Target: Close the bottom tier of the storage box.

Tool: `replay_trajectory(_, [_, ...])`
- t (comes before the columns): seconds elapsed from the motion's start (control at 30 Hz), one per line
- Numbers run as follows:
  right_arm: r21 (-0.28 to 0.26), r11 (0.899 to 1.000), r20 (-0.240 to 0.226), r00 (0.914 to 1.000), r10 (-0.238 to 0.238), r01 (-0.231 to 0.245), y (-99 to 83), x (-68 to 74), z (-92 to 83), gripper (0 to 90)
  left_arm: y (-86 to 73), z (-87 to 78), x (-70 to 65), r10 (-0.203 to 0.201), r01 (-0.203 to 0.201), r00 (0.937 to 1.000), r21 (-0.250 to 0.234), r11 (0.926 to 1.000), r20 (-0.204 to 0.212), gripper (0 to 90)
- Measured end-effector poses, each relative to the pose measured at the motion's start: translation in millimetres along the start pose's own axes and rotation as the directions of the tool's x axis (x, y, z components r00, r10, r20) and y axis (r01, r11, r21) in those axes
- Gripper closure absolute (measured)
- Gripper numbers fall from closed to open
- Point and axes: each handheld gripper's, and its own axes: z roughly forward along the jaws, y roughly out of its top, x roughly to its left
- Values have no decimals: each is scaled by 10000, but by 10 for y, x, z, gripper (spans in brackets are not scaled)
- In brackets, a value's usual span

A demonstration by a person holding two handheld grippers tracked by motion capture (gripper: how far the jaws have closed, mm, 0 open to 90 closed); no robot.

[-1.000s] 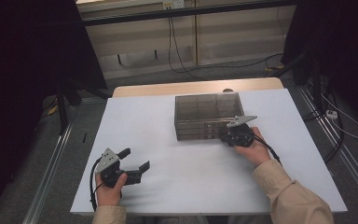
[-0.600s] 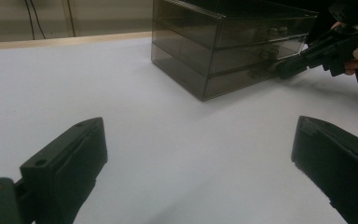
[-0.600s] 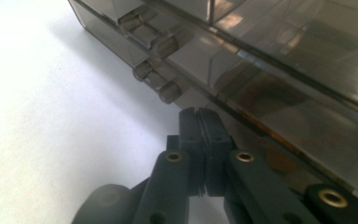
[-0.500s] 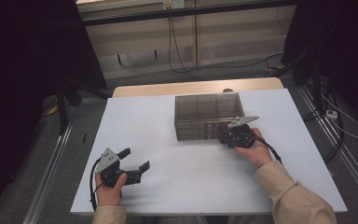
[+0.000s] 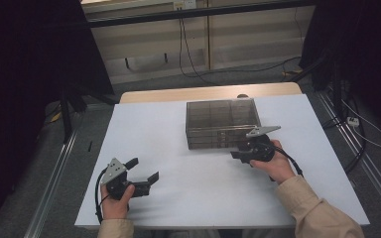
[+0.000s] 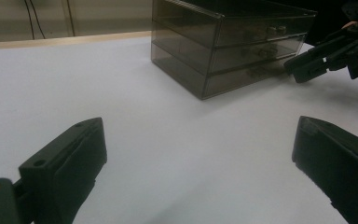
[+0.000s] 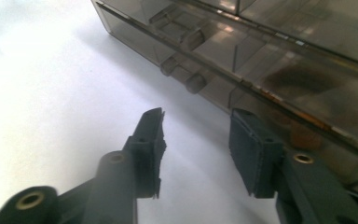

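A smoked clear drawer box (image 5: 221,121) (image 6: 228,51) (image 7: 261,51) stands at the middle back of the white table (image 5: 168,129). My right gripper (image 5: 235,154) (image 7: 198,114) (image 6: 303,67) lies low at the box's front right corner, pointing at the lowest drawer, whose small knob (image 7: 196,83) is just ahead of the tips. Its jaws have just been opening and stand partly apart with nothing between them. My left gripper (image 5: 144,169) (image 6: 198,154) rests at the near left, wide open, with bare tabletop between its fingers.
A wooden strip (image 5: 154,95) runs along the table's far edge. Metal rails (image 5: 54,173) flank the table on the floor. Cables (image 5: 362,129) lie on the floor at the right and behind. White tabletop stretches between the two grippers.
The right gripper has eased back slightly from the box front, and its jaws have parted. The left gripper has stayed where it was.
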Motion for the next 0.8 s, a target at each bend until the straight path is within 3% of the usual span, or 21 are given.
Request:
replay_trajectory(0.27, [-131, 9999, -333, 9994, -102, 98, -77, 89, -87, 460, -6, 0, -10, -11, 10, 10000, 63, 10000, 93, 31])
replay_trajectory(0.8, [-335, 9991, -209, 9995, -254, 247, -191, 156, -285, 291, -9, -12, -4, -17, 16, 10000, 91, 10000, 71, 31])
